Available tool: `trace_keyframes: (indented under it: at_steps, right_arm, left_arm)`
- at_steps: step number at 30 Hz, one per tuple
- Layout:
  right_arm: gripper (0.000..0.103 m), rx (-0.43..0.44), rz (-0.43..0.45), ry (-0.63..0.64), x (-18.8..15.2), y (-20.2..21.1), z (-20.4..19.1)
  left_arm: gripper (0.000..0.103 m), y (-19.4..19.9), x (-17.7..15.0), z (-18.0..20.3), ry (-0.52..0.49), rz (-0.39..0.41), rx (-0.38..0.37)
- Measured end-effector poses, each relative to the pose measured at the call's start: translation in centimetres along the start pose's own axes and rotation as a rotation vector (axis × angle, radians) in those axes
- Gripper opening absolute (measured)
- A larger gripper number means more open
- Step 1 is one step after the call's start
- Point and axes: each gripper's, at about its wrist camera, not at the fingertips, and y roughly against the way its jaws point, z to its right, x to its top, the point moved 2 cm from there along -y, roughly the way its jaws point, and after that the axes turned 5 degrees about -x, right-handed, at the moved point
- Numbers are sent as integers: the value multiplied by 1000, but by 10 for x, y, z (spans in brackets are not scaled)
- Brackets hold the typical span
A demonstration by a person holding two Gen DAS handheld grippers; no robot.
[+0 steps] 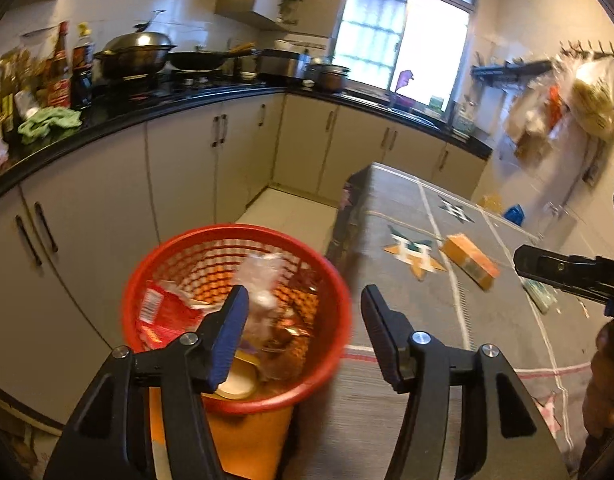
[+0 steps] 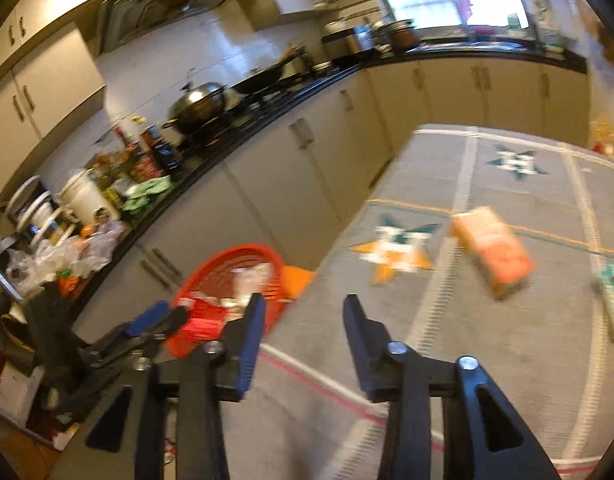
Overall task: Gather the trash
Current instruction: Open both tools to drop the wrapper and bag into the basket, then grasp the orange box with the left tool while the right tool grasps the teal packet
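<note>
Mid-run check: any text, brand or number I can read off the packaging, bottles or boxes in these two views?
None can be read.
Red wrapper in the red basket: white print, blurred.
Orange box on the table: dark patch at one end, unreadable.
Sauce bottles on the counter: red labels, too small and blurred.
Greenish packet at the table's right: pattern only, no readable text.

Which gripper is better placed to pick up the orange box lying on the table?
Probably the right gripper: it is open, empty, above the table, with the orange box just ahead. The left gripper, also open, sits over the red basket.
</note>
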Motion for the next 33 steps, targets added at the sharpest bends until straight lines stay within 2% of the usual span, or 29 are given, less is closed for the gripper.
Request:
trace_keyframes:
  at_steps: [4, 8, 11, 12, 14, 17, 21, 23, 27, 28, 29, 30, 33]
  right_arm:
    - [49, -105, 19, -65, -1, 21, 64]
    - [67, -253, 24, -124, 5, 40, 140]
    - [72, -373, 29, -165, 11, 49, 193]
    - [72, -415, 31, -175, 13, 51, 214]
    - [79, -446, 24, -185, 15, 50, 239]
    - [79, -429, -25, -207, 12, 37, 269]
    - [79, -353, -60, -213, 2, 28, 281]
    - [79, -332, -75, -174, 1, 22, 275]
    - [79, -408, -110, -46, -8, 12, 260]
    - [76, -424, -120, -32, -11, 8, 258]
    - [63, -437, -128, -24, -13, 5, 258]
    - [56, -451, -138, -12, -17, 3, 259]
    - [51, -432, -128, -20, -17, 8, 259]
  left_arm:
    - [61, -4, -3, 33, -34, -47, -36]
    - [62, -13, -5, 69, -61, -105, -79]
    - [68, -23, -4, 93, -71, -141, -103]
    - [72, -25, -5, 99, -71, -149, -108]
    - [74, -32, -2, 116, -71, -166, -121]
    - [75, -44, 4, 137, -83, -197, -121]
    - [77, -62, 15, 163, -73, -225, -114]
    - [77, -74, 21, 174, -62, -240, -116]
    - [77, -102, 29, 196, -47, -276, -100]
    - [77, -111, 30, 203, -53, -280, -89]
    - [77, -122, 32, 212, -57, -297, -73]
    - [77, -129, 32, 216, -55, -306, -69]
    - [77, -157, 35, 231, -46, -332, -45]
